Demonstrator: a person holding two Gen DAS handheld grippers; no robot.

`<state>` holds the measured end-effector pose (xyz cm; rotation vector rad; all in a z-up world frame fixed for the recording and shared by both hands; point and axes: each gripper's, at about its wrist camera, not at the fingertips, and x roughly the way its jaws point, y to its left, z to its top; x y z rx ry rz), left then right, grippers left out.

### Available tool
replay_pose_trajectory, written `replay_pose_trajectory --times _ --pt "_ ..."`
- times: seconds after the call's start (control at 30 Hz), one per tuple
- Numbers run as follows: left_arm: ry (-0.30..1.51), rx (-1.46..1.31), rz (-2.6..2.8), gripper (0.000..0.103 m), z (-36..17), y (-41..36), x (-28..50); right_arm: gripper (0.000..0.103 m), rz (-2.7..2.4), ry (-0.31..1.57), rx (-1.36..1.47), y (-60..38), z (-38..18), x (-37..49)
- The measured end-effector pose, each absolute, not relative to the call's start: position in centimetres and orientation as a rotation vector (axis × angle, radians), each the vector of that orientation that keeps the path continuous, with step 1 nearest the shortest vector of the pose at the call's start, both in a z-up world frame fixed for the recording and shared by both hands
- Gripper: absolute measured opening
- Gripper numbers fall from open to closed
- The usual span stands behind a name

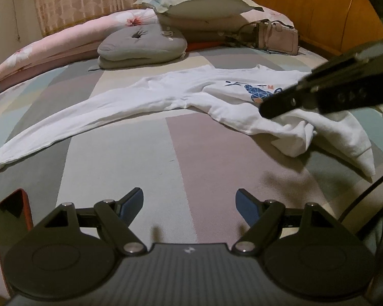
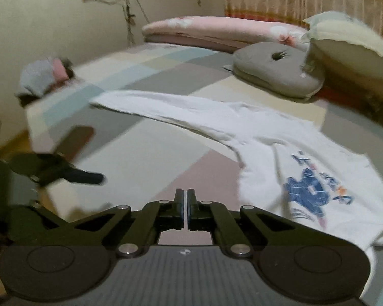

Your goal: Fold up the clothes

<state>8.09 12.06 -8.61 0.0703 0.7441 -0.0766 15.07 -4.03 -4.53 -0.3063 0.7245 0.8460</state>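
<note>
The bed (image 1: 120,153), covered in pastel patchwork, carries a white long-sleeved shirt (image 1: 166,97) lying crumpled, one sleeve stretched leftward. A grey cushion (image 1: 140,43) sits beyond it. My left gripper (image 1: 189,204) stands open, empty, over bare cover. My right gripper (image 2: 186,204) is closed, nothing visible between the pads.

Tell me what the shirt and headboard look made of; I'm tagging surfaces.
Shirt: soft white knit, probably cotton, matte; it creases and drapes limply, with a blue print. Headboard: likely wood or veneer, orange-brown, slight sheen, panel seams showing.
</note>
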Motion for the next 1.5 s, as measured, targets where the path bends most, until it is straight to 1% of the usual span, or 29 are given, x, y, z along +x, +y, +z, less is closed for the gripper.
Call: replay_pose_trajectory --times 0.07,0.2,0.33,0.37,0.4,0.43,0.47,0.57,0.67,0.8,0.93,1.0,1.07,1.13,1.17,1.2,1.23,1.3,1.33,1.4,1.43,1.5 --pt "0.743 0.049 -0.096 0.08 -8.6 12.1 8.0 0.017 0.806 0.742 -0.314 -5.0 -5.1 14.8" --pt "0.742 -0.003 -0.144 0.08 -8.7 11.6 8.4 0.026 0.717 0.781 -0.315 -8.3 -6.7 14.1" --pt "0.749 -0.065 -0.231 0.075 -9.1 10.2 9.7 0.035 0.643 0.832 -0.256 -12.3 -8.2 12.9" --pt "0.751 -0.087 -0.262 0.071 -9.2 9.7 10.2 0.038 0.621 0.839 -0.239 -13.3 -8.5 12.4" --pt "0.753 -0.113 -0.298 0.065 -9.4 9.2 10.7 0.04 0.604 0.85 -0.219 -14.3 -8.9 11.9" --pt "0.755 -0.14 -0.335 0.062 -9.6 8.7 11.3 0.042 0.586 0.861 -0.199 -15.2 -9.2 11.5" --pt "0.754 -0.166 -0.369 0.059 -9.9 8.2 11.8 0.043 0.577 0.871 -0.182 -16.0 -9.6 11.3" --pt "0.733 -0.214 -0.423 0.055 -11.1 6.3 13.8 0.043 0.556 0.894 -0.134 -18.0 -10.7 10.8" --pt "0.705 -0.24 -0.433 0.046 -11.9 5.1 15.2 0.043 0.541 0.906 -0.093 -19.3 -11.4 10.6" --pt "0.693 -0.282 -0.457 0.042 -12.3 4.1 16.2 0.043 0.525 0.906 -0.076 -20.3 -11.4 10.5" --pt "0.672 -0.222 -0.461 0.041 -12.2 3.3 15.9 0.043 0.526 0.829 -0.058 -21.3 -9.5 9.5" --pt "0.671 -0.201 -0.453 0.036 -12.2 3.2 15.8 0.047 0.526 0.752 -0.066 -21.7 -8.3 8.8" --pt "0.663 -0.2 -0.45 0.035 -12.1 3.3 16.1 0.066 0.503 0.679 -0.1 -21.7 -7.6 8.5" --pt "0.673 -0.195 -0.453 0.029 -12.2 3.1 16.5 0.07 0.475 0.655 -0.149 -21.3 -7.8 9.0" --pt "0.686 -0.193 -0.456 0.022 -12.4 3.0 16.8 0.07 0.47 0.663 -0.172 -21.0 -8.2 9.4" --pt "0.7 -0.198 -0.455 0.011 -12.5 2.9 16.9 0.07 0.467 0.676 -0.194 -20.6 -8.9 9.9" --pt "0.712 -0.209 -0.449 0.007 -12.7 2.9 17.0 0.069 0.464 0.689 -0.215 -20.1 -9.7 10.5" --pt "0.71 -0.227 -0.424 0.005 -12.4 3.2 16.7 0.053 0.444 0.709 -0.254 -19.6 -10.9 11.3" --pt "0.704 -0.232 -0.412 0.005 -12.2 3.5 16.5 0.034 0.44 0.717 -0.261 -19.3 -11.2 11.6" --pt "0.683 -0.232 -0.388 0.001 -11.0 4.5 15.7 0.027 0.448 0.716 -0.237 -19.3 -10.7 11.7" --pt "0.671 -0.231 -0.374 0.001 -10.4 5.0 15.3 0.023 0.453 0.704 -0.234 -19.4 -10.1 11.6" --pt "0.647 -0.231 -0.355 0.001 -9.1 6.3 14.4 0.022 0.462 0.676 -0.231 -19.6 -8.9 11.2"
